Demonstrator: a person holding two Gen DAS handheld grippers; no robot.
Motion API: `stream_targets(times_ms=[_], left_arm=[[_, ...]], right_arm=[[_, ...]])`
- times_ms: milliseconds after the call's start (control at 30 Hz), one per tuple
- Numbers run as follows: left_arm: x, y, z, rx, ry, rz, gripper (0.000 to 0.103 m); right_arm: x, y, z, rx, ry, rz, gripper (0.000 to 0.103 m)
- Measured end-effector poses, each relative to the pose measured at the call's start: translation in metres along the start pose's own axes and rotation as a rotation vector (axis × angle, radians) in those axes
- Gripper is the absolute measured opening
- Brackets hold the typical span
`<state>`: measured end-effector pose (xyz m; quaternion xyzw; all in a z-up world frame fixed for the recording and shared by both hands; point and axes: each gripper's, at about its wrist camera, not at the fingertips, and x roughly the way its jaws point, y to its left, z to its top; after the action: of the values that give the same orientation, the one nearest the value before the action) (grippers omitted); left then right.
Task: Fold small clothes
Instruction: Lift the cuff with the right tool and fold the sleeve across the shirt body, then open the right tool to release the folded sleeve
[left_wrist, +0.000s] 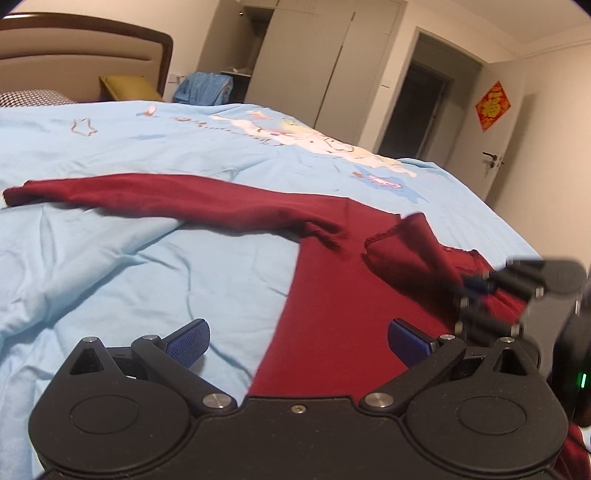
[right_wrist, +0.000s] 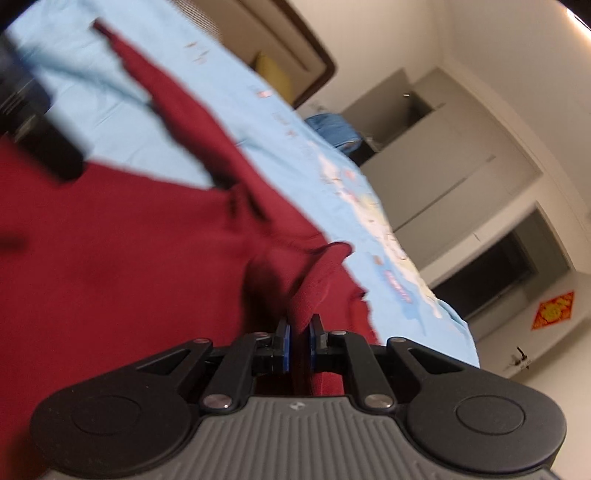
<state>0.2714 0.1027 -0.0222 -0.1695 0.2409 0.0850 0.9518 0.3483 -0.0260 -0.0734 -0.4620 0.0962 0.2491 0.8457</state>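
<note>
Right hand-held gripper (right_wrist: 300, 338) is pinching a lifted fold of the dark red garment (left_wrist: 332, 280) spread across the light blue bedspread (left_wrist: 110, 258), while the left hand-held gripper (left_wrist: 298, 341) hovers spread wide over its edge.

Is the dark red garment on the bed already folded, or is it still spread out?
Mostly spread: the dark red garment lies flat on the blue duvet, one sleeve stretched out; only a corner is lifted by the right gripper.

shirt (left_wrist: 332, 295) on bed cover (left_wrist: 110, 258) | sleeve (left_wrist: 129, 192) stretched left | headboard (left_wrist: 74, 48) behind
</note>
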Motion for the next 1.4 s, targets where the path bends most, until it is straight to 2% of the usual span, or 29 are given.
stream_targets(times_ms=[267, 300, 433, 467, 533, 633, 833, 1100, 1167, 1233, 1367, 1400], left_arm=[[0.004, -0.009, 0.005, -0.001, -0.021, -0.023, 0.102], [0.005, -0.012, 0.006, 0.001, -0.027, -0.031, 0.102], [0.013, -0.027, 0.014, 0.022, -0.050, -0.082, 0.102], [0.016, -0.032, 0.015, 0.031, -0.055, -0.096, 0.102], [0.024, -0.042, 0.018, 0.052, -0.063, -0.116, 0.102], [0.041, -0.051, 0.021, 0.064, -0.070, -0.118, 0.102], [0.082, -0.054, 0.008, 0.071, -0.008, -0.015, 0.102], [0.094, -0.049, -0.005, 0.085, -0.014, 0.010, 0.103], [0.094, -0.050, -0.005, 0.093, -0.016, 0.017, 0.103], [0.095, -0.050, -0.006, 0.093, -0.016, 0.017, 0.103], [0.094, -0.049, -0.007, 0.084, -0.020, 0.015, 0.102], [0.094, -0.048, -0.007, 0.082, -0.021, 0.015, 0.102]], right_arm=[[-0.030, 0.014, -0.022, -0.037, -0.035, 0.080, 0.016], [-0.035, 0.013, -0.025, -0.028, -0.037, 0.090, 0.020], [-0.056, -0.001, -0.033, 0.038, -0.050, 0.116, 0.047], [-0.060, -0.007, -0.036, 0.068, -0.048, 0.123, 0.051], [-0.070, -0.023, -0.045, 0.144, -0.040, 0.140, 0.071], [-0.080, -0.051, -0.064, 0.270, -0.012, 0.164, 0.087], [-0.079, -0.112, -0.113, 0.568, 0.069, 0.115, 0.099], [-0.033, -0.192, -0.188, 1.062, 0.180, 0.039, 0.098], [-0.022, -0.210, -0.211, 1.204, 0.193, 0.027, 0.092], [-0.016, -0.224, -0.235, 1.310, 0.211, 0.024, 0.079], [0.009, -0.231, -0.255, 1.399, 0.236, 0.034, 0.061], [0.021, -0.228, -0.254, 1.405, 0.242, 0.044, 0.047]])
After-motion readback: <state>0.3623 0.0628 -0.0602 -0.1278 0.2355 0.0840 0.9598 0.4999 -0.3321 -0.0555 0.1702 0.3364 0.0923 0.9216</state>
